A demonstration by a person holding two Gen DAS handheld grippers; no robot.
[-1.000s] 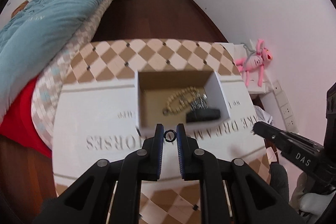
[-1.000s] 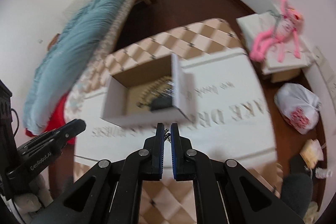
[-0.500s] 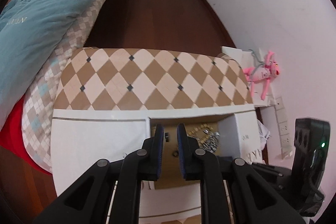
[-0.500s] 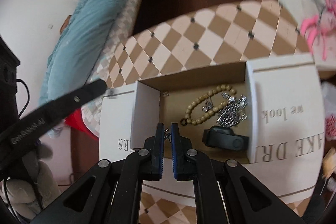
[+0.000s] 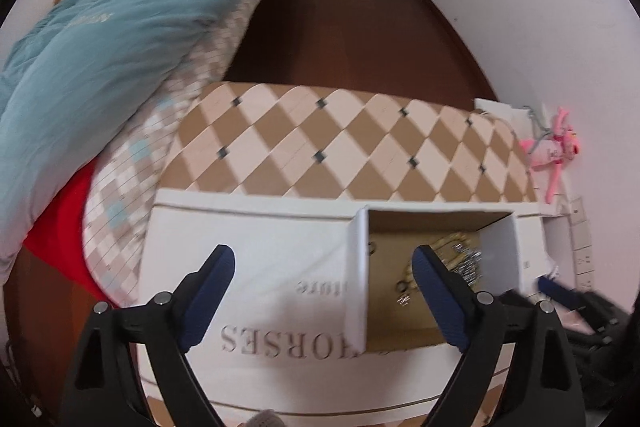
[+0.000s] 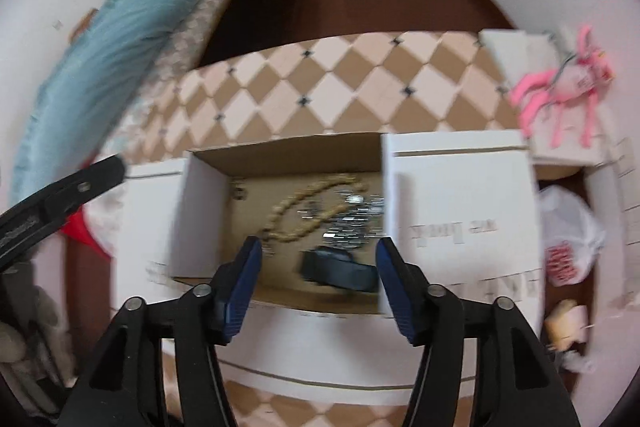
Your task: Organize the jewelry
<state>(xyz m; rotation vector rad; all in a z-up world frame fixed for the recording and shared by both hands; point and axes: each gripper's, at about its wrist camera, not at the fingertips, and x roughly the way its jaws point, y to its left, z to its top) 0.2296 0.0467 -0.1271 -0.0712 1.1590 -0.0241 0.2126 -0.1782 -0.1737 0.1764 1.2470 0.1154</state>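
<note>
An open cardboard box with white outer walls stands on a white printed sheet. Inside lie a tan bead bracelet, silver chain jewelry, a black flat piece and a small ring. My right gripper is open and empty just above the box's near side. My left gripper is open and empty, its right finger over the box, its left finger over the sheet. The beads and chain show in the left wrist view too.
The white sheet covers a checkered table. A bed with a blue quilt is at left. A pink plush toy lies on a white box at right, and a plastic bag sits on the floor.
Both grippers were shut on small pieces over the box; both have now opened wide and hold nothing. The left gripper has shifted left relative to the box.
</note>
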